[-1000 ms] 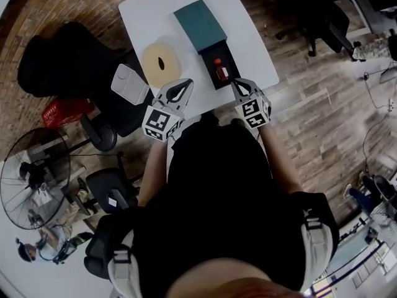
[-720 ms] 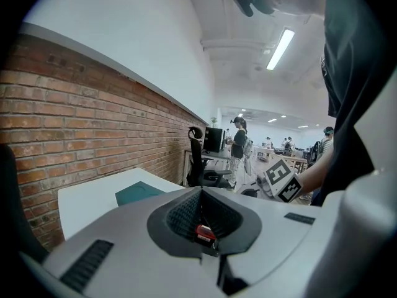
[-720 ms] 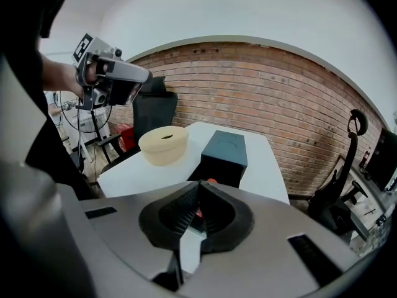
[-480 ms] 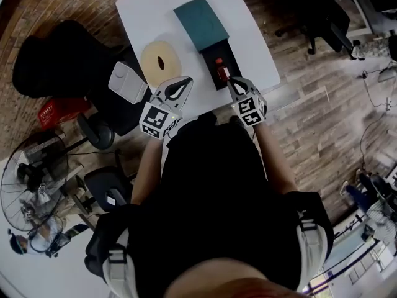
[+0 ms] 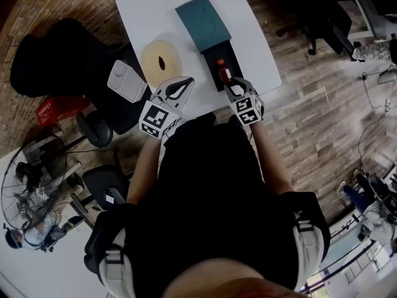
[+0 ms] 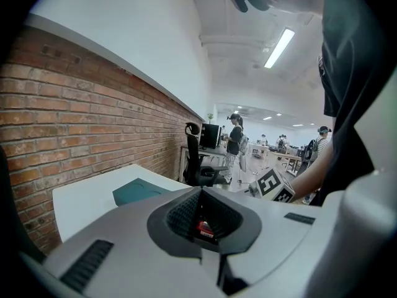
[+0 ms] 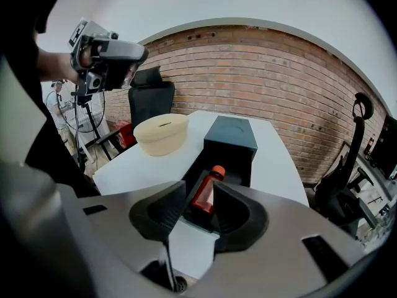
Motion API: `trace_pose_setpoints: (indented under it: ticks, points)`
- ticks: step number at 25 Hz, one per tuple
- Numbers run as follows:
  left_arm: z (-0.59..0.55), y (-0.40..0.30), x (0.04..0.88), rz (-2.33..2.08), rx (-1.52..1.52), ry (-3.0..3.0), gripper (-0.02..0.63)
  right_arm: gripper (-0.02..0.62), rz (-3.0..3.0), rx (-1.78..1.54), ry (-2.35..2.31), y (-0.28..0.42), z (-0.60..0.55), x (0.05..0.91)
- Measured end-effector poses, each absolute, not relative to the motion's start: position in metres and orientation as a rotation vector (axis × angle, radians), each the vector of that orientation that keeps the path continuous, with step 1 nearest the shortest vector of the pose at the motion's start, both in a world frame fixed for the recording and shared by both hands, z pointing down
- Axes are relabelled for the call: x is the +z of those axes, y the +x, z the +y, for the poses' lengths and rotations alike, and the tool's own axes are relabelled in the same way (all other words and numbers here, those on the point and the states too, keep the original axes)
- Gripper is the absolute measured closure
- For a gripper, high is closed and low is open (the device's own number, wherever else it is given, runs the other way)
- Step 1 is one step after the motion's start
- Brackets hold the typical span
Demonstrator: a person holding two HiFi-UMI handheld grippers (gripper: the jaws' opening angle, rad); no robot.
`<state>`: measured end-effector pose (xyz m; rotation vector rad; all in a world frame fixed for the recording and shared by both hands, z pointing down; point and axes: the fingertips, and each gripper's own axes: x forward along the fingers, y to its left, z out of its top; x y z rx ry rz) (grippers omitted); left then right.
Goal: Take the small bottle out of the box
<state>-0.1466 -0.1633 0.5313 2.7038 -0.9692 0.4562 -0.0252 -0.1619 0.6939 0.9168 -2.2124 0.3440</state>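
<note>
A teal box (image 5: 203, 22) lies on the white table (image 5: 149, 11) with its black drawer (image 5: 215, 59) pulled out towards me. A small red bottle (image 5: 224, 73) with an orange cap lies in the drawer. My right gripper (image 5: 229, 87) hovers at the drawer's near end. Its jaws are opening, and the bottle (image 7: 205, 191) shows through their gap without the pads pressing on it. My left gripper (image 5: 180, 85) is shut and empty, held over the table's near edge beside a cream round container (image 5: 162, 58). The bottle (image 6: 203, 227) shows past its fingers.
The cream container (image 7: 161, 133) stands left of the box (image 7: 231, 132). A white lidded bin (image 5: 127, 81) and black office chairs (image 5: 56, 61) crowd the table's left side. A brick wall (image 7: 267, 73) runs behind the table. People stand at desks far off.
My right gripper has moved a little forward to the drawer's near end and its jaws have parted. The left gripper has stayed where it was.
</note>
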Motion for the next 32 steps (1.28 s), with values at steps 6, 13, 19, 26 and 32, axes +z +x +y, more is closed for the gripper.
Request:
trace_pose_setpoints:
  ticks: [6,13,19,26,32]
  points:
    - [-0.166,-0.149,0.536,-0.942,0.474,2.701,0.586,0.413,-2.198,0.372,0.907,-0.029,-0.166,0.712]
    - [-0.168,-0.149,0.541,-0.906,0.487,2.698,0.586,0.376,-2.169,0.406,0.929,-0.032,-0.176,0.726]
    - [-0.171,-0.147,0.544,-0.883,0.501,2.7,0.586,0.362,-2.134,0.439,0.937,-0.033,-0.183,0.739]
    - [-0.169,-0.148,0.545,-0.871,0.512,2.694,0.586,0.357,-2.082,0.51,0.941,-0.032,-0.186,0.754]
    - [-0.165,-0.153,0.548,-0.87,0.523,2.688,0.586,0.367,-2.04,0.589,0.983,-0.03,-0.191,0.762]
